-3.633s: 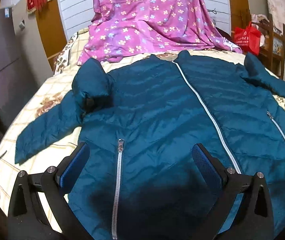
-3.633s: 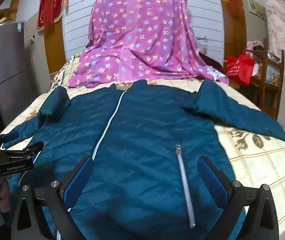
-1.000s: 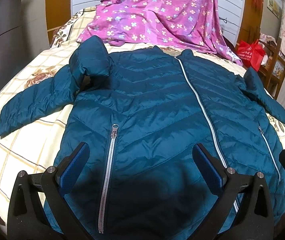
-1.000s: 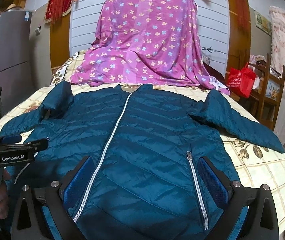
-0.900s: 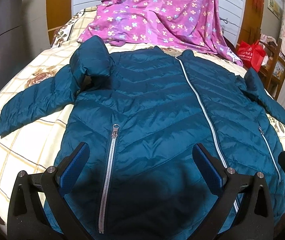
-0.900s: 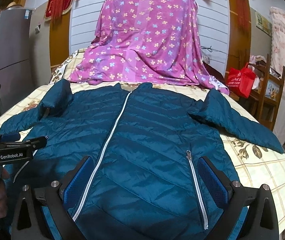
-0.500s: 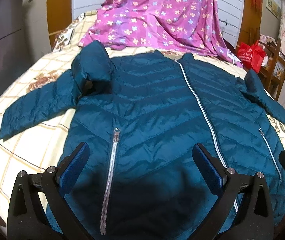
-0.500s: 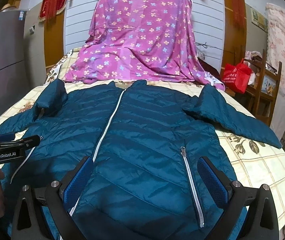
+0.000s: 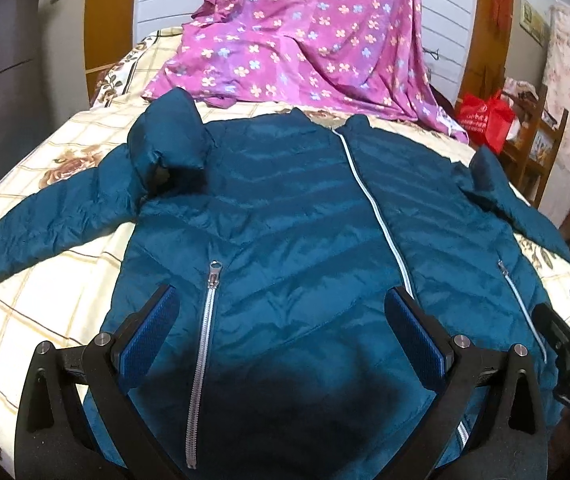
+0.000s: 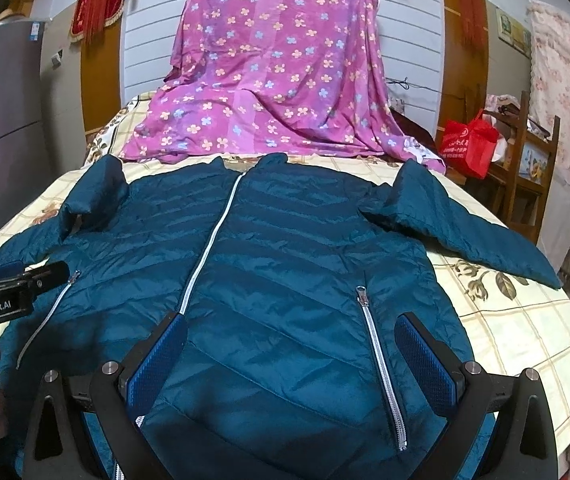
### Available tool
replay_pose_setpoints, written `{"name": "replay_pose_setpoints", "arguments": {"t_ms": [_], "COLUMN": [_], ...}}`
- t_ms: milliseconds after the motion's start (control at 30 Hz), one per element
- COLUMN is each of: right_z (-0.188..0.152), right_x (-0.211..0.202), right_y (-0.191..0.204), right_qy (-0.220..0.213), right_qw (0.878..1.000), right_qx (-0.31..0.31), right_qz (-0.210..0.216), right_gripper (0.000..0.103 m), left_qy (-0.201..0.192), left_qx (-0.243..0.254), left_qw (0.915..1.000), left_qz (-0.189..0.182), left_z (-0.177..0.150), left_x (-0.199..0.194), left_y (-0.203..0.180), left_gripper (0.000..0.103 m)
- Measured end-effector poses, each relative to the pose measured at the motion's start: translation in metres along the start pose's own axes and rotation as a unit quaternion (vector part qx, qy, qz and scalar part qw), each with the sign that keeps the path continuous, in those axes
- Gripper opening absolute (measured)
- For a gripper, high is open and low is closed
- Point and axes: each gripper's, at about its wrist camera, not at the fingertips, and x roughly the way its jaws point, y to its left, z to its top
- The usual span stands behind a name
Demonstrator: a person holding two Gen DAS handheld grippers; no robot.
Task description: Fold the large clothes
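Left wrist view: teal puffer jacket (image 9: 285, 240) spread front-up on the checked floral bedsheet (image 9: 37, 300), zipped shut, hem nearest at 6 o'clock, collar away at 12 o'clock. Left gripper (image 9: 285, 336) low over the hem, jaws wide apart, nothing between the blue pads (image 9: 149, 332). Left sleeve (image 9: 61, 216) stretched out toward 9 o'clock, its shoulder part bunched into a lump at about 11 o'clock. Right wrist view: right gripper (image 10: 291, 360) also over the hem, jaws wide apart and empty; right sleeve (image 10: 465, 228) lying out toward 3 o'clock on the sheet. Purple flowered cloth (image 10: 277, 80) draped beyond the collar, apart from the jacket. No fold made yet, so probably the very start: garment laid flat, first grasp not taken. Next move, as a judgement: to reach out to a sleeve or side edge, pinch the slippery quilted fabric firmly, and carry it inward across the chest; the lump at the left shoulder likely needs flattening first.
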Motion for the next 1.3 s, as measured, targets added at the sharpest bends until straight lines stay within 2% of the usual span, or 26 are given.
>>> {"name": "replay_pose_setpoints", "arguments": {"t_ms": [533,633,1300], "right_z": [-0.001,-0.002,-0.002], "right_x": [0.004,0.005,0.005], "right_y": [-0.002,-0.002,-0.004], "right_qy": [0.009,0.01,0.01], "right_qw": [1.0,1.0,1.0], "right_qx": [0.004,0.006,0.01], "right_qz": [-0.004,-0.003,-0.003], "right_gripper": [0.103,0.103,0.103], "left_qy": [0.022,0.028,0.016], "left_qx": [0.004,0.002,-0.001], "left_qw": [0.9994,0.9994,0.9997], "left_qz": [0.026,0.02,0.016], "left_z": [-0.003,-0.004,-0.002], "left_x": [0.01,0.012,0.008], "left_y": [0.003,0.004,0.003], "left_gripper": [0.103,0.103,0.103]}}
